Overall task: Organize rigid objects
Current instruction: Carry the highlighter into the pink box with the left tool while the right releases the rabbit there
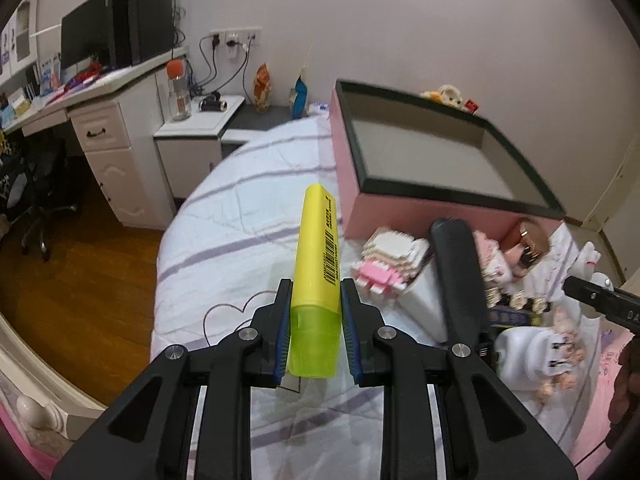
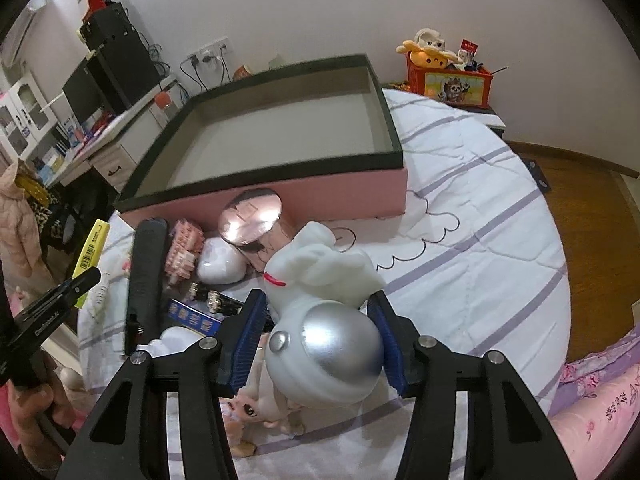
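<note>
The left tool (image 1: 316, 320) pinches a highlighter (image 1: 318, 256) by its cap end, barrel pointing to 12 o'clock above the bed (image 1: 240, 216); the right tool (image 2: 318, 344) clamps a white figure (image 2: 320, 320) around its silver dome. The box (image 2: 280, 140) lies open at 12 o'clock of both, nothing in it as far as shown. The likeliest slip is the figure: the dome looks smooth and rounded, so it could squirt out of the pads if the grip loosens or the wrist tilts. The highlighter is held far from its middle, so it may pivot, or its cap may pull off. The box's near wall stands between both loads and the floor of the box, and each must clear it. The black comb (image 2: 146, 276), pink can (image 2: 256, 220), brick toy (image 1: 386, 260) and doll (image 2: 256, 412) crowd the bed below and could be knocked.
</note>
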Demonstrator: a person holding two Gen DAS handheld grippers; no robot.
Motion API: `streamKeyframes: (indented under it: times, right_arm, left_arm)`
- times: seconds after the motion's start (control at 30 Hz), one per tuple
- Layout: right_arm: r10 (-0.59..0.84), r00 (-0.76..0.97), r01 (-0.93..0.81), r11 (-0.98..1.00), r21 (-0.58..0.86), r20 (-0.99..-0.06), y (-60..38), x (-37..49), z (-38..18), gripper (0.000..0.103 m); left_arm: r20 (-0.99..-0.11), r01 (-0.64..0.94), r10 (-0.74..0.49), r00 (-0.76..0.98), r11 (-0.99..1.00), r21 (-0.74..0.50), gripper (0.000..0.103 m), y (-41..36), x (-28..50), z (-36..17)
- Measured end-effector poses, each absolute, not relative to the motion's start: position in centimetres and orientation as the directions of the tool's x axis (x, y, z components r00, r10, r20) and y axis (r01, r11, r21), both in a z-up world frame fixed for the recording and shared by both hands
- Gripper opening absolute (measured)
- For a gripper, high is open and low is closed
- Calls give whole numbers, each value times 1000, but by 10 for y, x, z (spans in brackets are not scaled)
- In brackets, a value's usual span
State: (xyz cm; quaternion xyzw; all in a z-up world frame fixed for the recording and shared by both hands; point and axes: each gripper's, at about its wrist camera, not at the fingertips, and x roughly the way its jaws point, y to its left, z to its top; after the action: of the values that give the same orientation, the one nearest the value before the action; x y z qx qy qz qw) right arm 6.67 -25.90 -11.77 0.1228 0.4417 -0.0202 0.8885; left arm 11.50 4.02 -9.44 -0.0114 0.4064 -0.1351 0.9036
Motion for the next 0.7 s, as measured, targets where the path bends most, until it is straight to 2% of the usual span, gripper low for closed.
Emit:
streamKeyframes:
  times: [0.23, 0.47, 0.7]
  right_arm:
    - [80, 659, 106, 974, 198, -748, -254, 67, -84, 54]
    - [62, 708, 61, 987, 149, -704, -249, 102, -43, 54]
    - [84, 692, 37, 988, 152, -717, -255, 170, -42, 54]
  left_arm:
    - [-678, 287, -303, 669, 948, -139, 23, 27, 112, -47]
    - [-659, 343, -332, 675, 932, -118, 23, -10, 144, -11]
    - [-687, 363, -351, 636, 922, -136, 23, -55, 202, -19]
